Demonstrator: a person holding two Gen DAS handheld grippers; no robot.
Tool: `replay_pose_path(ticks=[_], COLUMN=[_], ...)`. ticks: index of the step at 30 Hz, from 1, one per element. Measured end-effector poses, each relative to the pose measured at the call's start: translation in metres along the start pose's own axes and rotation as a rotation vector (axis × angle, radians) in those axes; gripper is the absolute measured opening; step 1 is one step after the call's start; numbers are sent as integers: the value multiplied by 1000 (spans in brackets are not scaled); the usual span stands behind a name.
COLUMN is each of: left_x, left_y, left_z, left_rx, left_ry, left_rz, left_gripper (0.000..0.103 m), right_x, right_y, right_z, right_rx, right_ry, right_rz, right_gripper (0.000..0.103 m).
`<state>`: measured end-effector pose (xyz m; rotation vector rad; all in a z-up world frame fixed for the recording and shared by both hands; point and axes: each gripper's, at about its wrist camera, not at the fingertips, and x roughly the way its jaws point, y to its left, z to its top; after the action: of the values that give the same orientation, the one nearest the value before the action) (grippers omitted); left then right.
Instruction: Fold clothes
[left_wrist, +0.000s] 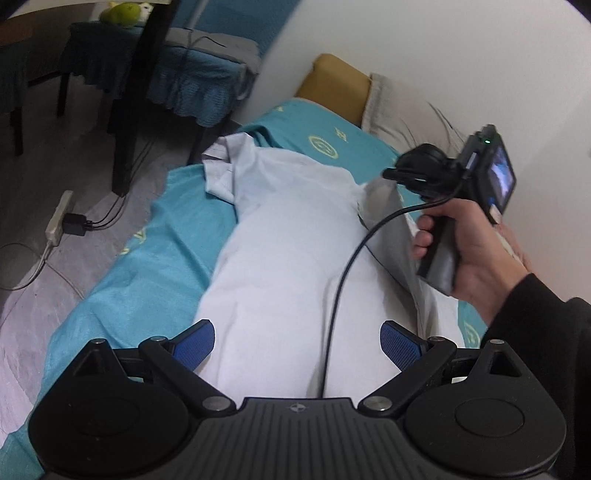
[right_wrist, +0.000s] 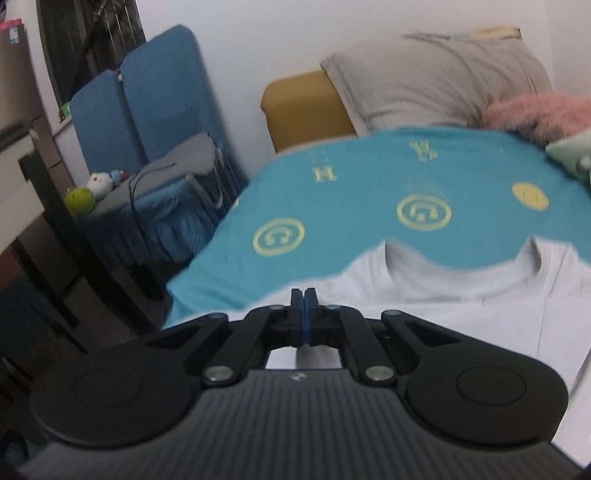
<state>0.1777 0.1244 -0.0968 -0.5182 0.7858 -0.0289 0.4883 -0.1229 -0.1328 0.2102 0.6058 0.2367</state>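
L claw (left_wrist: 297, 341) spread wide over white shirt (left_wrist: 291, 236); R claw (right_wrist: 304, 308) pinched on shirt edge near collar.

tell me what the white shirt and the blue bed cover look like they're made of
White shirt: looks like thin woven cotton or a cotton blend, matte, with soft shallow wrinkles and a stitched neckline; the exact fibre can't be told. Blue bed cover: looks like soft matte cloth, possibly a towel-like knit, with yellow printed emblems and draped edges.

A pale, whitish T-shirt (left_wrist: 288, 236) lies spread lengthwise on the bed. Its left sleeve is folded in near the collar end. Its right edge is lifted off the bed.
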Motion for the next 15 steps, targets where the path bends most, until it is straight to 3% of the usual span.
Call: replay_pose_path(ticks=[8, 15], left_x=[-6, 5], left_y=[-15, -20], left_z=[-2, -8], left_rx=[90, 150], left_ry=[-33, -20], left_rz=[42, 58], left_gripper=[98, 98], right_x=[-2, 13], right_y=[5, 3], right_z=[25, 2], right_rx=[-7, -71], right_ry=[-45, 90], right_rz=[3, -82], right_gripper=[3, 6])
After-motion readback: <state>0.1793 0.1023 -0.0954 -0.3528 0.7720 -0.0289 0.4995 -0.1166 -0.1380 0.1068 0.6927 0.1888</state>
